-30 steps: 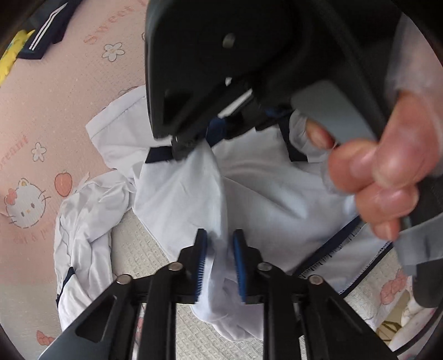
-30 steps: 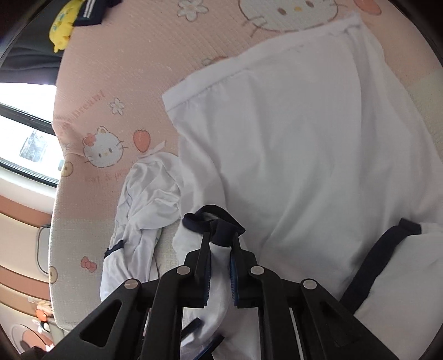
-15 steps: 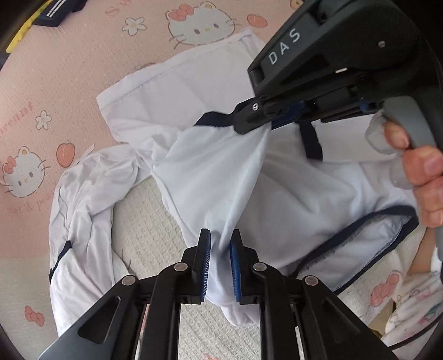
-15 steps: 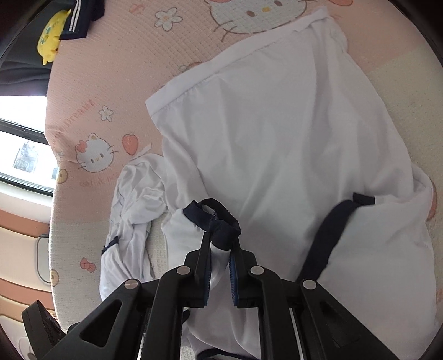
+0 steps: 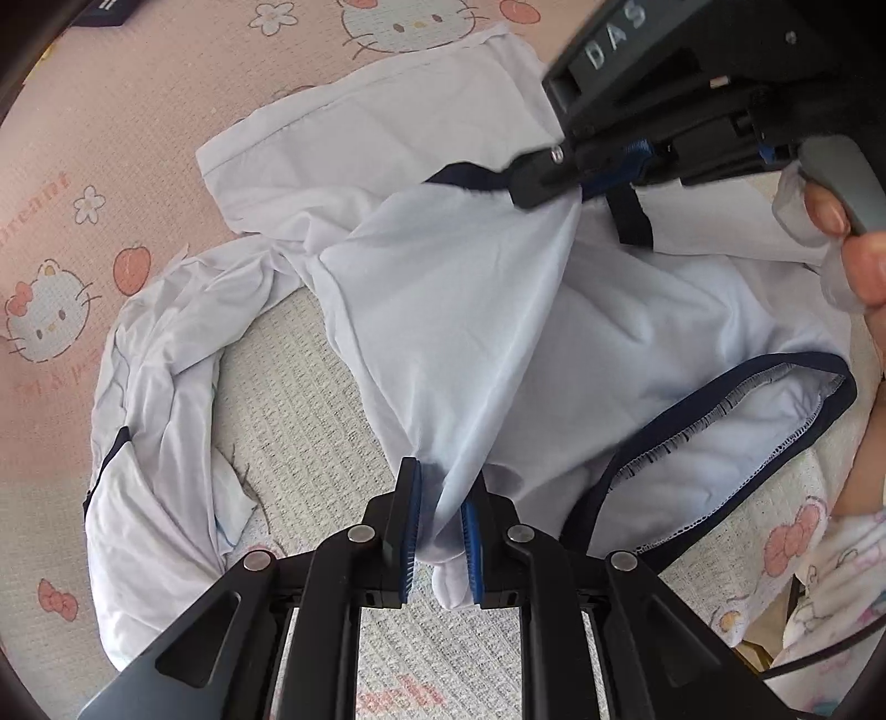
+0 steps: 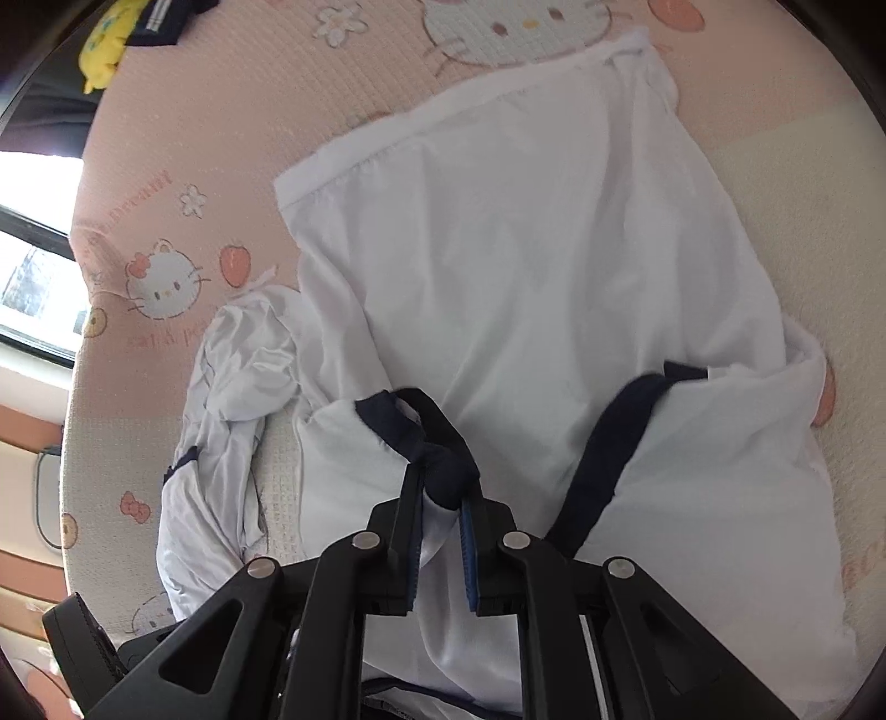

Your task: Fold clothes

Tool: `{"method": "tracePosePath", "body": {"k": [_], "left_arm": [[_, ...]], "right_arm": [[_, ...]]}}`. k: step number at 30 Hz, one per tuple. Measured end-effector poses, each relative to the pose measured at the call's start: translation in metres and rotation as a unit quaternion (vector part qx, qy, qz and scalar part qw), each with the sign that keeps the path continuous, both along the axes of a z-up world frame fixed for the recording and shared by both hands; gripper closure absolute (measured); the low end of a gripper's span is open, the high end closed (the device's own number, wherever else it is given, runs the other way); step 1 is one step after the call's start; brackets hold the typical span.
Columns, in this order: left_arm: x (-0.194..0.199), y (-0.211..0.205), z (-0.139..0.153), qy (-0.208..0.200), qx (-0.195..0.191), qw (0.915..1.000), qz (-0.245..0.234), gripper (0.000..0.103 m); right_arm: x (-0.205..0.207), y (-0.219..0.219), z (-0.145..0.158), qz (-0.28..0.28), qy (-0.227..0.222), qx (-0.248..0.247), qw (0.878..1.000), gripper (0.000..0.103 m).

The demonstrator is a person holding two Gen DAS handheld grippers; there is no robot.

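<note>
Left wrist view: both grippers, left gripper (image 5: 440,531) and right gripper (image 6: 440,545), clamp the white shirt (image 5: 470,310), now stretched apart, ready for folding.

Pink and cream waffle-textured bedspread (image 6: 232,144) printed with cartoon cats, flowers, strawberries, bows. Yellow soft item (image 6: 102,41) touching a dark navy white-striped cloth (image 6: 160,22) at far edge. Bright window (image 6: 33,260) beyond.
</note>
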State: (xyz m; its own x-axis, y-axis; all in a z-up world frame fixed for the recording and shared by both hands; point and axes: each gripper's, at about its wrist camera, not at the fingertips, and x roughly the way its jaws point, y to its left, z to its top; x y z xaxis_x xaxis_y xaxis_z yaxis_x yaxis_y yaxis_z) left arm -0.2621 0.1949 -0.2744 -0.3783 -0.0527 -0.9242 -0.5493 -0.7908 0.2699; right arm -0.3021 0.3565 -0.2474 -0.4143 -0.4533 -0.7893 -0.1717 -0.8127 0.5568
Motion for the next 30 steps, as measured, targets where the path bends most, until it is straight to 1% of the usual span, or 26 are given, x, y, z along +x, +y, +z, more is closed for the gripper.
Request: {"method": "tracePosePath", "body": {"k": [1,2,3,5,6,7,8,10,13,18,20,21,26,30], "left_arm": [[0.001,0.0,0.001,-0.001,0.0,1.0,0.003,0.091],[0.002,0.0,0.003,-0.006,0.002,1.0,0.008,0.091],[0.003,0.001,0.004,-0.01,0.004,0.9999,0.013,0.088],[0.003,0.0,0.004,-0.025,0.007,0.9992,0.03,0.077],[0.002,-0.001,0.004,-0.035,0.008,0.9985,0.042,0.066],[0.003,-0.003,0.006,-0.039,0.018,0.9979,0.048,0.06],[0.004,-0.005,0.008,-0.043,0.029,0.9972,0.054,0.06],[0.008,-0.005,0.014,-0.042,0.034,0.9971,0.054,0.06],[0.014,-0.006,0.022,-0.041,0.042,0.9969,0.053,0.06],[0.033,0.0,0.034,0.004,0.007,0.9996,0.027,0.06],[0.045,0.002,0.037,0.013,-0.003,0.9997,0.02,0.06],[0.05,0.002,0.04,0.016,-0.006,0.9997,0.016,0.06],[0.066,-0.003,0.053,0.032,-0.013,0.9994,0.006,0.06],[0.088,0.003,0.068,0.039,-0.009,0.9991,-0.014,0.06]], "right_arm": [[0.001,0.0,0.004,-0.002,0.011,0.001,1.0,0.053],[0.003,0.002,0.008,-0.008,0.021,0.002,1.0,0.028],[0.005,0.004,0.013,-0.015,0.03,0.001,0.999,0.024],[0.011,0.01,0.021,-0.026,0.05,-0.007,0.998,0.025],[0.015,0.015,0.023,-0.033,0.053,-0.012,0.998,0.025],[0.018,0.019,0.025,-0.04,0.056,-0.017,0.998,0.024],[0.023,0.023,0.026,-0.048,0.058,-0.018,0.997,0.024],[0.031,0.031,0.028,-0.064,0.062,-0.02,0.996,0.024],[0.052,0.036,0.04,-0.065,0.089,-0.005,0.994,0.024],[0.085,0.045,0.06,-0.065,0.135,0.021,0.989,0.022],[0.099,0.049,0.068,-0.065,0.153,0.032,0.986,0.018],[0.106,0.051,0.072,-0.064,0.161,0.038,0.984,0.017],[0.129,0.044,0.093,-0.036,0.165,0.128,0.977,0.017],[0.136,0.033,0.117,0.004,0.175,0.174,0.969,0.017]]}}
